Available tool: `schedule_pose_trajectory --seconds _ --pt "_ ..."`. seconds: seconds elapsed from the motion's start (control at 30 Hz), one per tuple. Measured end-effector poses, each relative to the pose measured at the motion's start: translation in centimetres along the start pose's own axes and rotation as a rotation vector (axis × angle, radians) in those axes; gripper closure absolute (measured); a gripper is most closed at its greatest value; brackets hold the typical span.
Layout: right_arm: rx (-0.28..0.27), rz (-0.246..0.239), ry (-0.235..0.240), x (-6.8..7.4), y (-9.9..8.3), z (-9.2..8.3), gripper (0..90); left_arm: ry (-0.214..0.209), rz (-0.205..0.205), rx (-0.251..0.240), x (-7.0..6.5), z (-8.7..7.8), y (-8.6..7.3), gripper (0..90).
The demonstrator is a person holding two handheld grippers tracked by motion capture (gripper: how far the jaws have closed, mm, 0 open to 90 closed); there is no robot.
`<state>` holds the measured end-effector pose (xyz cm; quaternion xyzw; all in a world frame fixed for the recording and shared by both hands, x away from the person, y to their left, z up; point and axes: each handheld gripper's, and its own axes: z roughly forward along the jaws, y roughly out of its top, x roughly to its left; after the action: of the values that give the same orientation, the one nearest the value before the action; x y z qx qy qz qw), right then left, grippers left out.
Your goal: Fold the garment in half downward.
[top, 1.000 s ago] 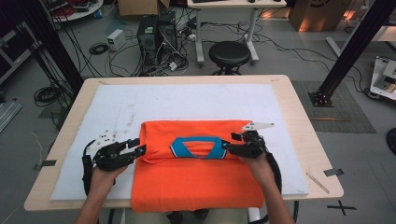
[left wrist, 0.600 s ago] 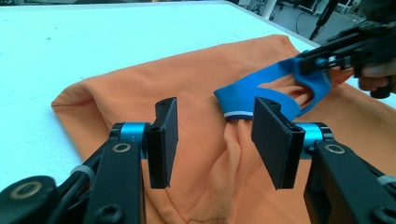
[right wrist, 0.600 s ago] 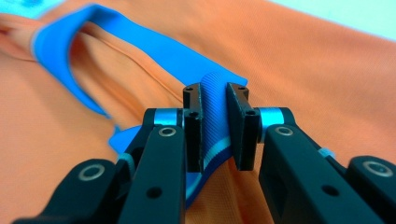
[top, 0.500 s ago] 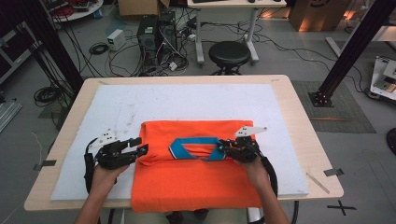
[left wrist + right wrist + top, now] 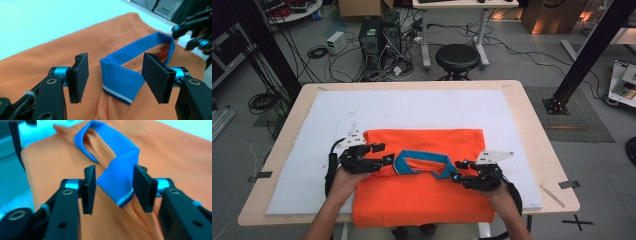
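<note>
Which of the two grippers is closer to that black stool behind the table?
Left. The left gripper sits at the blue collar's left end, a bit farther up the table toward the stool. The right gripper sits at the collar's right end, nearer the person.

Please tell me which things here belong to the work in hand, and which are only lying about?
In the work: orange shirt; blue collar; left gripper; right gripper; white mat.
Lying about: stool; computer tower; floor cables.

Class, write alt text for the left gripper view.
Two open black jaws of the left gripper frame the blue collar of an orange shirt lying on a white table cover. The right gripper sits at the collar's far end.
</note>
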<state>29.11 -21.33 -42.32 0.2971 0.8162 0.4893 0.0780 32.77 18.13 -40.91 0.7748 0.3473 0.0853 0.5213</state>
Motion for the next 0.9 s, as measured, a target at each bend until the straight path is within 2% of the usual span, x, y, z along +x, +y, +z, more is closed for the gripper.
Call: schedule_pose_trajectory --seconds 0.1,0.2,0.3,0.37,0.43,0.47,0.57,0.67,0.83,0.9 --pt "-0.029 0.029 -0.049 -0.4 -0.3 -1.3 46.5 -0.007 -0.012 0.057 0.0 1.7 0.1 35.9" --pt "-0.049 0.059 -0.097 -1.0 -0.7 -2.4 43.3 0.006 -0.020 0.131 0.0 3.3 0.2 37.6" --pt "-0.059 0.077 -0.119 -1.4 -1.2 -3.2 43.2 0.031 -0.039 0.189 -0.1 4.2 0.2 55.4" --pt "-0.062 0.085 -0.131 -1.5 -1.5 -3.5 43.3 0.051 -0.010 0.202 -0.4 4.2 0.2 70.1" --pt "-0.063 0.094 -0.142 -1.7 -1.6 -3.8 43.4 0.064 -0.007 0.182 -0.6 3.8 0.1 83.6" --pt "-0.063 0.100 -0.148 -1.8 -1.7 -4.0 43.6 0.053 -0.005 0.166 -0.6 3.5 0.0 87.1" --pt "-0.063 0.105 -0.156 -1.8 -1.7 -4.2 43.7 0.044 0.018 0.133 -0.9 2.7 -0.2 87.6" --pt "-0.054 0.116 -0.178 -1.9 -1.6 -3.9 43.7 0.021 0.023 0.097 -1.3 2.1 -0.6 87.9" --pt "-0.048 0.144 -0.259 -1.8 -0.9 -3.0 44.7 -0.036 0.076 0.048 -2.6 0.6 -1.4 87.9" --pt "-0.040 0.147 -0.279 -1.9 -0.6 -2.7 48.9 -0.055 0.093 0.036 -3.0 -0.1 -1.9 87.9"
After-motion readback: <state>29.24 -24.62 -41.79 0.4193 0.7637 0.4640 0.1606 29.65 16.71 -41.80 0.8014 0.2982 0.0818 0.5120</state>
